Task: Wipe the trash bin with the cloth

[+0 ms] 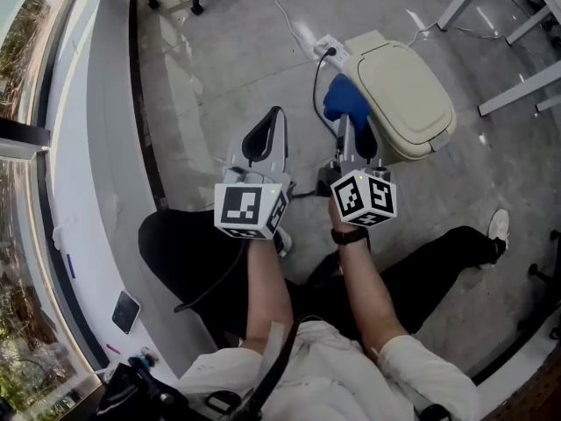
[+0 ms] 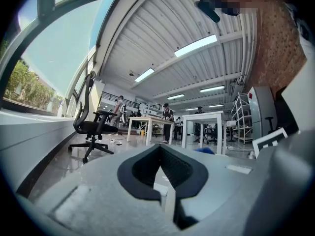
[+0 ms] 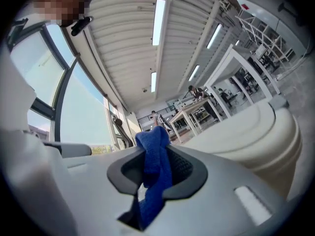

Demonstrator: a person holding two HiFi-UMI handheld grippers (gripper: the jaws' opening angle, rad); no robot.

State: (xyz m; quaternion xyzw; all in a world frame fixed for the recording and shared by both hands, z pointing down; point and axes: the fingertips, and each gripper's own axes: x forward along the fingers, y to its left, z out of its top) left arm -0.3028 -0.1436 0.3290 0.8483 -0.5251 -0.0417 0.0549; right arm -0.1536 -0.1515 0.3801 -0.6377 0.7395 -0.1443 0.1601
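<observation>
In the head view, the right gripper [image 1: 355, 140] holds the blue cloth [image 1: 344, 102] just beside the trash bin [image 1: 405, 95] on the floor. The left gripper view shows the left gripper [image 2: 160, 149] closed on nothing. In the right gripper view only a narrow fold is pinched, so I think rubbing may pull it out.

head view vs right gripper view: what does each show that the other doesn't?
Only the head view: a white power strip beside the bin, a white shoe and the person's black trousers. Only the right gripper view: long ceiling strip lights and white tables further back. Both: the blue fabric cloth clamped in the right gripper, next to the beige plastic trash bin with its lid down.
</observation>
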